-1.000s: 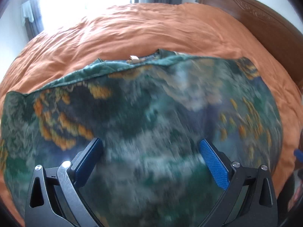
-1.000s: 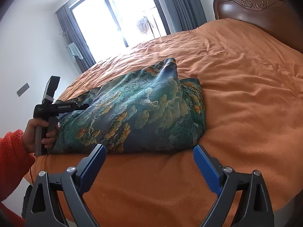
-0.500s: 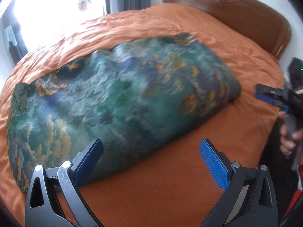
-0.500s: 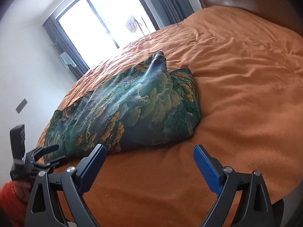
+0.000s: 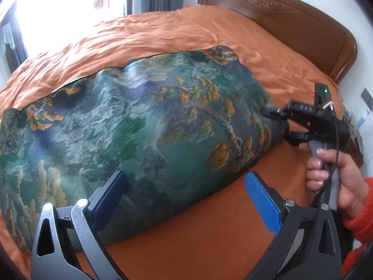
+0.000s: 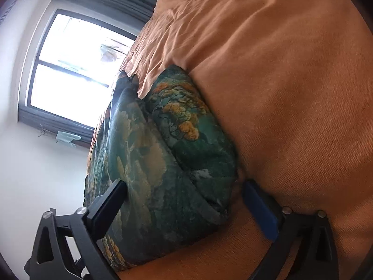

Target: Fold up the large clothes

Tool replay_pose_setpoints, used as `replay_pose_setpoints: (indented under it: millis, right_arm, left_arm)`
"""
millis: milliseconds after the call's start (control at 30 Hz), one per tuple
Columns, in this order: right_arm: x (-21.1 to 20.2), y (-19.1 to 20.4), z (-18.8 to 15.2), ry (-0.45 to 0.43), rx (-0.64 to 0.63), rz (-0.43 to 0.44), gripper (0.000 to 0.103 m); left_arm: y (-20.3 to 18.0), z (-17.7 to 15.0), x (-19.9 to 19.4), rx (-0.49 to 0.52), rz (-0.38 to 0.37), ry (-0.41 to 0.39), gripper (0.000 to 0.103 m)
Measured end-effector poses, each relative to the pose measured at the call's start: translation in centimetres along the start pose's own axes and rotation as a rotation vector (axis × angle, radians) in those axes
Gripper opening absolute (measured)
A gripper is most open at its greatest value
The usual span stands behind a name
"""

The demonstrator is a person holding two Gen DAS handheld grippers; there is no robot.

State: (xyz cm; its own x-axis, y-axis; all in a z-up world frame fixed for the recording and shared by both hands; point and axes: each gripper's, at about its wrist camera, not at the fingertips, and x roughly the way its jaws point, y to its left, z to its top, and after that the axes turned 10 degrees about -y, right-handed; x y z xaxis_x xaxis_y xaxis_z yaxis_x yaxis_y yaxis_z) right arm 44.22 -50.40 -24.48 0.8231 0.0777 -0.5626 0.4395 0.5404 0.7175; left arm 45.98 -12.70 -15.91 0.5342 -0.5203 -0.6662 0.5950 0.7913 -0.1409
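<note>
A large green garment [image 5: 144, 126] with an orange and white landscape print lies folded on the orange bed cover [image 5: 186, 37]. My left gripper [image 5: 185, 177] hovers open over its near edge, with nothing between the fingers. My right gripper [image 6: 184, 184] is rolled onto its side at the garment's corner [image 6: 186, 163]. Its jaws are closing with the thick folded corner between them, one finger on top of the cloth and the other down against the bedding. In the left wrist view that right gripper [image 5: 275, 124] straddles the garment's right end, and a hand [image 5: 335, 175] in an orange sleeve holds it.
A carved wooden headboard [image 5: 303, 30] rises behind the bed on the right. A bright window [image 6: 77, 70] with grey curtains fills the far wall. The orange cover [image 6: 291, 93] spreads wide beyond the garment.
The right gripper rolled onto its side, dropped to the garment's corner and narrowed its jaws around it. The left wrist view swung toward the headboard, and the right gripper came into it.
</note>
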Motion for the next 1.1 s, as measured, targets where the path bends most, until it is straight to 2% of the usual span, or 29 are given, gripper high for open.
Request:
replay_pose_setpoints:
  millis: [33, 67, 100, 167, 300, 400, 500, 600, 800, 967, 1033, 1067, 1100]
  right_arm:
    - [0.4, 0.4, -0.1, 0.022, -0.029, -0.002, 0.057]
    - [0.4, 0.7, -0.3, 0.026, -0.053, -0.011, 0.048]
    - [0.1, 1.2, -0.4, 0.012, -0.081, -0.003, 0.039]
    - [-1.3, 2.9, -0.6, -0.042, -0.19, 0.006, 0.031]
    - [-5.9, 9.7, -2.8, -0.211, -0.521, 0.026, 0.03]
    - [-8.4, 14.5, -5.4, -0.305, -0.724, 0.061, 0.03]
    - [-9.7, 18.9, -8.3, -0.36, -0.923, 0.101, 0.03]
    - [-10.2, 22.2, -12.2, -0.372, -1.086, 0.151, 0.03]
    - [-9.8, 25.5, -20.0, -0.381, -1.432, 0.172, 0.03]
    - [-9.1, 26.3, -24.1, -0.374, -1.583, 0.17, 0.03]
    - [-8.6, 26.5, -25.4, -0.379, -1.628, 0.169, 0.03]
    - [-8.3, 26.6, -25.9, -0.376, -1.639, 0.168, 0.03]
    - [-8.3, 26.7, -26.2, -0.373, -1.645, 0.165, 0.03]
  left_arm:
    - [0.4, 0.4, -0.4, -0.016, -0.005, 0.0, 0.102]
    - [0.7, 1.0, -0.8, -0.033, -0.01, -0.003, 0.102]
    - [0.9, 1.6, -1.2, -0.048, -0.017, -0.009, 0.102]
    - [1.4, 3.5, -2.1, -0.078, -0.052, -0.025, 0.102]
    - [0.9, 8.7, -3.7, -0.108, -0.179, -0.028, 0.102]
    - [-1.1, 12.5, -4.7, -0.066, -0.286, -0.012, 0.102]
    - [-2.6, 15.2, -4.7, -0.007, -0.323, 0.029, 0.102]
    - [-2.5, 16.2, -3.9, 0.024, -0.263, 0.069, 0.102]
    - [-0.4, 14.7, -4.1, 0.007, -0.159, 0.16, 0.102]
    - [0.1, 12.9, -2.5, 0.069, 0.034, 0.225, 0.099]
    - [0.3, 12.2, -2.2, 0.101, 0.11, 0.233, 0.075]
    - [0.5, 11.9, -2.0, 0.116, 0.141, 0.237, 0.057]
    - [0.6, 11.7, -2.1, 0.105, 0.124, 0.237, 0.045]
